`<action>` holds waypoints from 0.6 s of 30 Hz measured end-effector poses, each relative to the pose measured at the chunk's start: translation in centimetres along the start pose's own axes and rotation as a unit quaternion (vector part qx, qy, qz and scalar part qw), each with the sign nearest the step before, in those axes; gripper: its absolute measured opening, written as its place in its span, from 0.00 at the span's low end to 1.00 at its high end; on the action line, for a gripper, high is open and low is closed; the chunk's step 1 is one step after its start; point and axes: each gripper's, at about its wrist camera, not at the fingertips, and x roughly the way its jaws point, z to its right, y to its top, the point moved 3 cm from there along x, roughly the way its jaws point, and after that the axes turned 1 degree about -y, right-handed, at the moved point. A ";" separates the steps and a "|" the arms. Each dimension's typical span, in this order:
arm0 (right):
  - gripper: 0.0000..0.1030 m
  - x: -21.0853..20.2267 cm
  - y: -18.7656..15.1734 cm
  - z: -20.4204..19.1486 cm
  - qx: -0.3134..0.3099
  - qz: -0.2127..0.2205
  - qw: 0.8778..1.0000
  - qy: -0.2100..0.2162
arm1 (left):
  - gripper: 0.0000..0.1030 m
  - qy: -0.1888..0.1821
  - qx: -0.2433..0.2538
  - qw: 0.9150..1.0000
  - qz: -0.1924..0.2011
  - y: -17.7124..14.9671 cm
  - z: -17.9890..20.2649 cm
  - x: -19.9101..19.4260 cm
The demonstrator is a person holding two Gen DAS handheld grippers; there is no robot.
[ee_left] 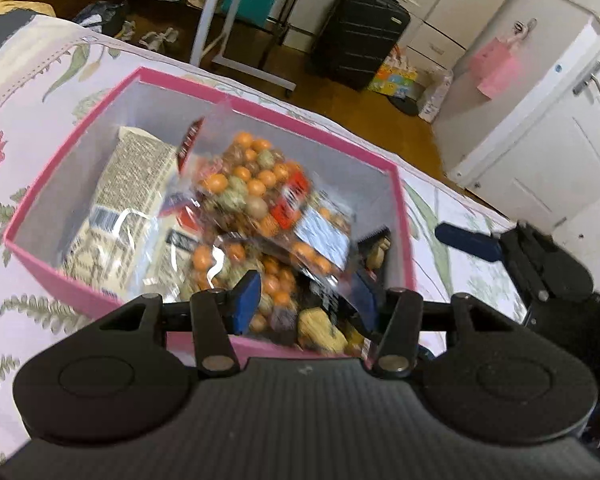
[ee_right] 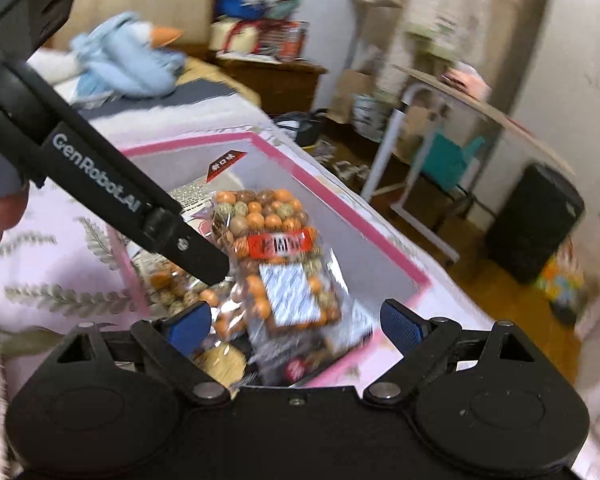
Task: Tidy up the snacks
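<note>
A pink box (ee_left: 80,120) sits on a floral bedspread (ee_left: 28,80). It holds a clear bag of orange and green coated nuts (ee_left: 260,188), a second nut bag (ee_left: 236,268) below it, a pale printed packet (ee_left: 128,184) and dark wrapped snacks (ee_left: 320,328). My left gripper (ee_left: 306,300) hangs open over the box's near side, with nothing between its blue pads. In the right wrist view the box (ee_right: 340,208) and top nut bag (ee_right: 276,248) sit just ahead of my open, empty right gripper (ee_right: 296,324). The left gripper's finger (ee_right: 196,250) reaches into the box there.
A blue and white plush toy (ee_right: 132,60) lies on the bed. Beyond the bed edge are wooden floor, a black suitcase (ee_left: 360,36), a white-legged table (ee_left: 220,12), a teal chair (ee_right: 448,160) and white cabinets (ee_left: 540,100).
</note>
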 end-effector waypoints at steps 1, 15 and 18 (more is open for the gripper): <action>0.90 -0.8 -0.7 0.2 0.021 0.007 1.000 0.000 | 0.48 -0.004 0.002 1.000 -0.001 -0.2 0.5 -0.4; 0.90 -10.9 -4.8 3.6 0.208 0.007 0.977 -0.053 | 0.51 -0.029 0.075 0.996 0.032 -3.4 7.4 -7.3; 0.91 -13.1 -5.0 3.6 0.219 0.016 0.973 -0.071 | 0.53 -0.039 0.089 0.995 0.037 -3.9 8.7 -9.0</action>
